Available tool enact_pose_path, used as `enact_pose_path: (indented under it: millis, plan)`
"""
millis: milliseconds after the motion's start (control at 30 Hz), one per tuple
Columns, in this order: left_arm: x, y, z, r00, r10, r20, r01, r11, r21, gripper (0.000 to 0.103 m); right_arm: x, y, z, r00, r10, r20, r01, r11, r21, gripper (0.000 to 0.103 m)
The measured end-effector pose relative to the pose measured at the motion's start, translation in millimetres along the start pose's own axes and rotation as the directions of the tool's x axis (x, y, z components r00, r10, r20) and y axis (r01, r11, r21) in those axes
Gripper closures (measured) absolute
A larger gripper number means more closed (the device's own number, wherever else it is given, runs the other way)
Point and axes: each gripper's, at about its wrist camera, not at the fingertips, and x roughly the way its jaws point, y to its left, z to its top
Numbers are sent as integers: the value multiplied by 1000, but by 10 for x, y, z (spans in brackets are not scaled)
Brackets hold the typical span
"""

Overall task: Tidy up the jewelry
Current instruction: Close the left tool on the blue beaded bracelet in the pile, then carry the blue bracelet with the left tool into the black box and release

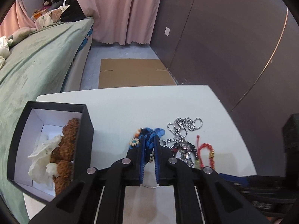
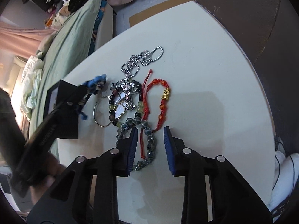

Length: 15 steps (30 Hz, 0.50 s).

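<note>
While my left fingers (image 1: 149,149) sit nearly closed on the blue braided bracelet (image 1: 151,133), the left wrist view shows its beaded strand caught between the blue pads, the braid bunched just past the tips on the white tabletop (image 1: 119,112). To the left stands the black box (image 1: 85,119), white inside, holding brown bumpy beads (image 1: 65,149) and crumpled white paper (image 1: 44,158). To the right of my fingers lie the silver ball chain (image 1: 182,128), a shiny pendant (image 1: 184,152) and the red cord bracelet (image 1: 206,153) with its gold bead. Beyond the tabletop I see a green bed (image 1: 37,59), pink curtains (image 1: 119,9) and flat cardboard (image 1: 134,73) on the floor.

From the right wrist view, my right fingers (image 2: 150,130) stand wide apart and hold nothing, hovering over a grey glass-bead bracelet (image 2: 149,141) and the tail of the red cord bracelet (image 2: 158,100). Ahead lie the silver ball chain (image 2: 143,57), the pendant (image 2: 125,95) resting on a dark mixed-bead bracelet (image 2: 139,104), and a thin silver bangle (image 2: 96,115). Farther left, my left fingers (image 2: 89,89) grip the blue braided bracelet (image 2: 95,81) near the tabletop edge.
</note>
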Motion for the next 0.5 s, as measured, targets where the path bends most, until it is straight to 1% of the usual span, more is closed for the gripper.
enact_pose_path:
  millis: [67,100,133,200,267,333,433,500]
  plan:
    - [-73,25,20,1000,-11,11,11,1000,-4,96,11,55,-1,999,-30,12,30,999,-24,75]
    - [-114,40,29,1000,-16,17,17,1000,-7,96,16,82,-6,999,-50,21,51,998,-38,78]
    - [-166,67,38,999,-26,25,26,1000,-12,96,26,92,-12,998,-56,22,57,997,-43,93]
    - [-253,93,52,999,-41,36,41,999,-20,96,54,85,-16,1000,-26,6,26,999,-33,94]
    - [-345,100,44,998,-52,47,53,998,-27,96,1,110,-8,999,-23,36,24,999,-40,94]
    - [-421,115,48,996,-62,58,65,997,-36,96,-63,138,5,998,-3,65,6,999,-42,94]
    - [-545,182,64,994,-78,74,82,996,-45,96,-145,171,23,994,39,98,-36,999,-36,94]
    - [-623,225,79,992,-88,86,93,994,-53,96,-206,210,38,989,88,120,-84,996,-34,94]
